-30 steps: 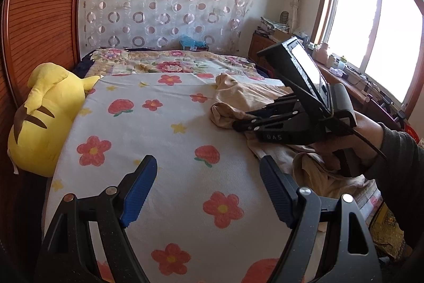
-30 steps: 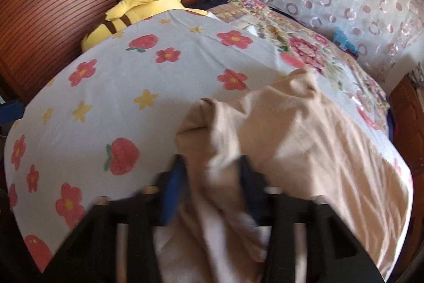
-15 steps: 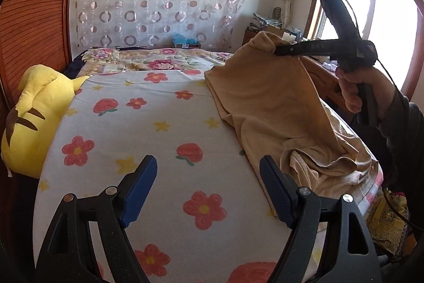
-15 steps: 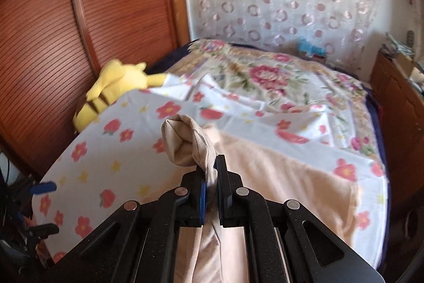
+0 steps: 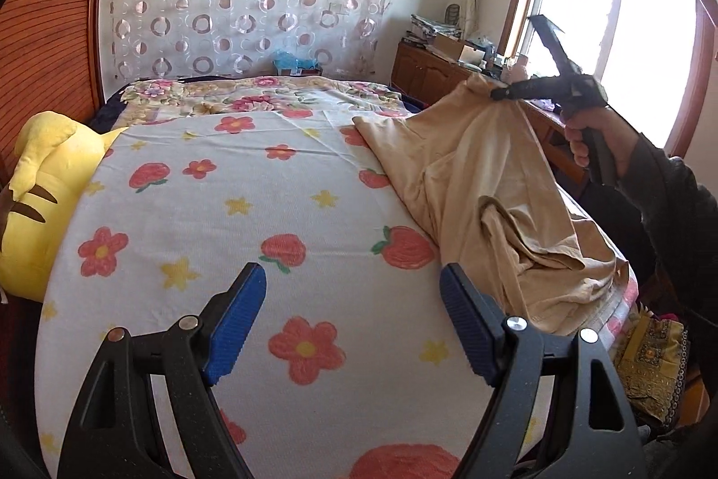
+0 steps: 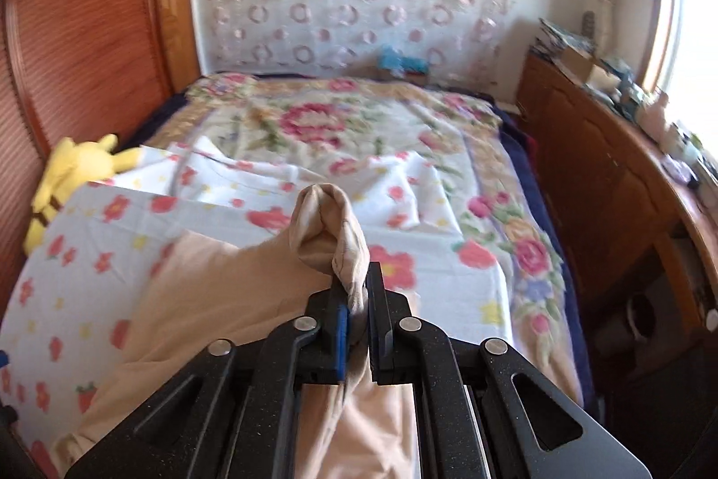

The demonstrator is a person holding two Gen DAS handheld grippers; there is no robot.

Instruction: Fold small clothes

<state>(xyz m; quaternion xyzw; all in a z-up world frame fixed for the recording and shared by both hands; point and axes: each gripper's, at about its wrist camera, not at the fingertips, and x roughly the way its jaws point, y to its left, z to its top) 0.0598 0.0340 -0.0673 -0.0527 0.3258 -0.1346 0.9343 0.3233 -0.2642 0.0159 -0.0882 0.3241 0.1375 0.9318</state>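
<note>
Right hand-held gripper (image 6: 356, 310) is clamped on a bunched corner of the shirt (image 5: 475, 182), rest draped on the bed (image 5: 251, 218). Left hand-held gripper (image 5: 352, 322) gapes, empty. Fabric is light, limp; grab the hem corner next.

**What we cannot see well**

The tan cloth (image 6: 215, 299) runs under the right tool (image 6: 356, 317), so its lower part is hidden there. The yellow plush toy (image 5: 40, 196) is cut off by the left edge. The right wrist view is blurry, and the small things on the wooden cabinet (image 6: 619, 84) are too fuzzy to name.
</note>
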